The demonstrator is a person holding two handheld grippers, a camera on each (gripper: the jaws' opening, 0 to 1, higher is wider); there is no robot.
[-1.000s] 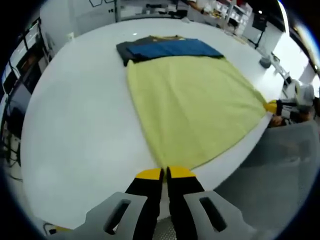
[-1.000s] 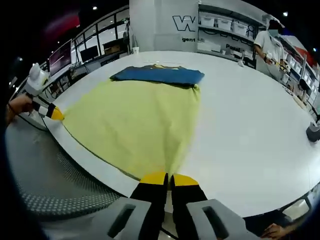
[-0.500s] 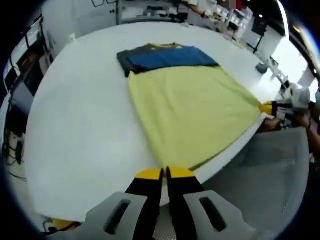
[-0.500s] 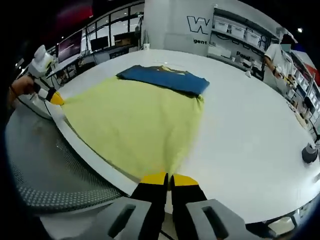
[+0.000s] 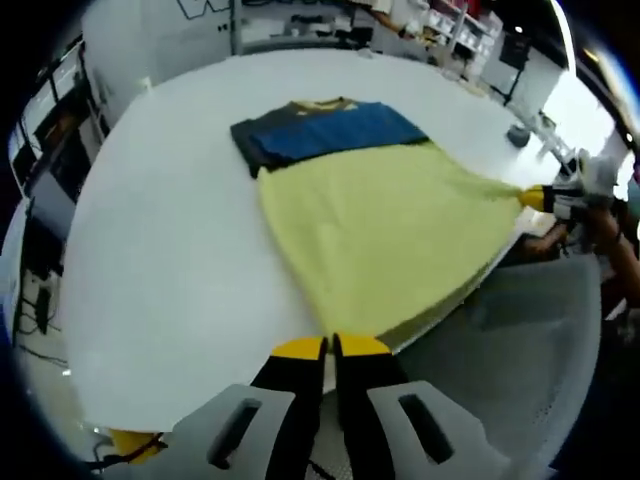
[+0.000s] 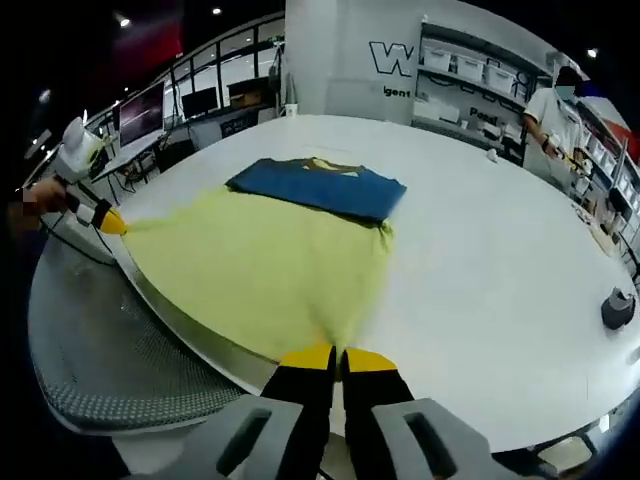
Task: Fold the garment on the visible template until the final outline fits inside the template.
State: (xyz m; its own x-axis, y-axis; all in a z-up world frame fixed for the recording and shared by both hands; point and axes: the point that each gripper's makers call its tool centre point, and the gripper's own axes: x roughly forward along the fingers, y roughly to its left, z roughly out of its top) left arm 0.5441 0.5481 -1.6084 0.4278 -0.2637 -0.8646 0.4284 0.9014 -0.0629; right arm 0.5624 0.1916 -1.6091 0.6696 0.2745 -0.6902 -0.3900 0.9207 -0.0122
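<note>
A wide yellow cloth (image 5: 390, 235) lies stretched over the white round table (image 5: 170, 230). A folded blue garment (image 5: 330, 130) with a dark layer under it rests at the cloth's far end. My left gripper (image 5: 329, 347) is shut on one near corner of the yellow cloth at the table's edge. My right gripper (image 6: 339, 355) is shut on the other near corner of the yellow cloth (image 6: 260, 270), with the blue garment (image 6: 315, 187) beyond it. Each gripper also appears in the other's view: the right gripper (image 5: 535, 197) and the left gripper (image 6: 110, 222), both pinching a corner drawn to a point.
A grey mesh surface (image 5: 510, 340) lies below the table's edge between the two hands. A small dark object (image 6: 618, 308) stands on the table (image 6: 500, 250) at the right. A person in white (image 6: 545, 95) stands by shelves at the back.
Both grippers have drawn back past the table's edge with the corners held. The yellow cloth is pulled tauter and its near edge has lifted off the table. The blue garment stays folded.
</note>
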